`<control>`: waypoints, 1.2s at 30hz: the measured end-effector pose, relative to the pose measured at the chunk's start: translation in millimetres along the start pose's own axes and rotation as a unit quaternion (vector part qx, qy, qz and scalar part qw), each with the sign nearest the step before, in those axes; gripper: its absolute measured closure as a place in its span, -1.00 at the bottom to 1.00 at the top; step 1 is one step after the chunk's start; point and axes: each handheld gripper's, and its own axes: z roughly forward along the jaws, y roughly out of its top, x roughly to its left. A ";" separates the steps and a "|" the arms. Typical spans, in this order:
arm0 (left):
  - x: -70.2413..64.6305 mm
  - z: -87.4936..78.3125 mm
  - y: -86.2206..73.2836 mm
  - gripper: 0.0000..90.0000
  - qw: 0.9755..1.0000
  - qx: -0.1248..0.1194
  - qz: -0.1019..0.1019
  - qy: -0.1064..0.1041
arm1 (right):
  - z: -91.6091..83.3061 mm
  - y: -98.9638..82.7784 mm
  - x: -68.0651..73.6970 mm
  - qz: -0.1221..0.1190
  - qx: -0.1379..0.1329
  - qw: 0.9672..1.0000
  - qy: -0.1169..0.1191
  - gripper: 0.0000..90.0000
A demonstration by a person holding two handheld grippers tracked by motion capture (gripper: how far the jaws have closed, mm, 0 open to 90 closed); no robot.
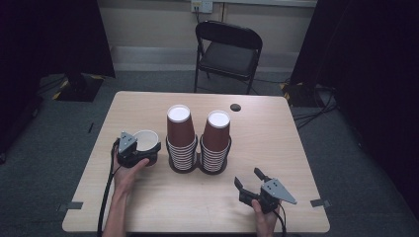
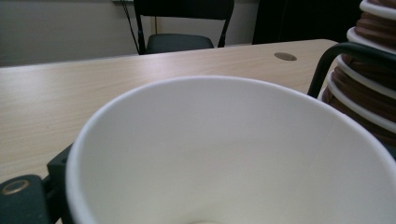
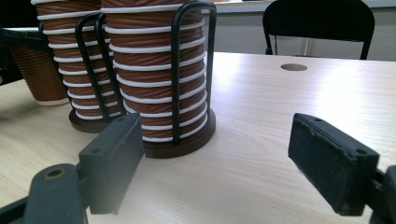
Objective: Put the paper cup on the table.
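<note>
The paper cup (image 1: 146, 139) is standing upright, mouth up, on the table (image 1: 148, 197), toward its left edge and just beside the two stacks of cups. It is looking light and thin-walled: a ribbed brown outside that should give some grip, a smooth white inside, and a rolled rim that is stiffening the top. Squeezed hard, it would likely be buckling or tipping, so the best hold is probably a gentle one across the upper wall just under the rim. The left hand-held gripper (image 1: 143, 148) is sitting around the cup with its jaws spread wide; whether the pads are pressing the wall I cannot tell. In the left gripper view the cup's white inside (image 2: 224, 154) is looming close. Right of it, the two stacks (image 1: 197, 143) of upturned cups are resting in black wire holders (image 3: 187, 70). Near the table's front right corner, the right hand-held gripper (image 1: 251, 181) is hovering with its jaws apart and nothing between them.
</note>
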 end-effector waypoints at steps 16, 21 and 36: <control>-4.2 3.3 -6.1 -0.76 0.998 0.066 0.014 0.019 | -0.4 -0.2 -0.4 0.001 -0.002 1.000 -0.001 -0.60; -4.9 2.6 -8.9 -0.74 0.997 0.071 0.012 0.018 | -0.2 -0.2 0.3 -0.001 -0.003 1.000 -0.003 -0.60; -3.7 3.3 -20.5 -0.66 0.993 0.116 0.017 0.035 | -0.3 -0.1 -0.1 0.001 -0.001 1.000 -0.001 -0.60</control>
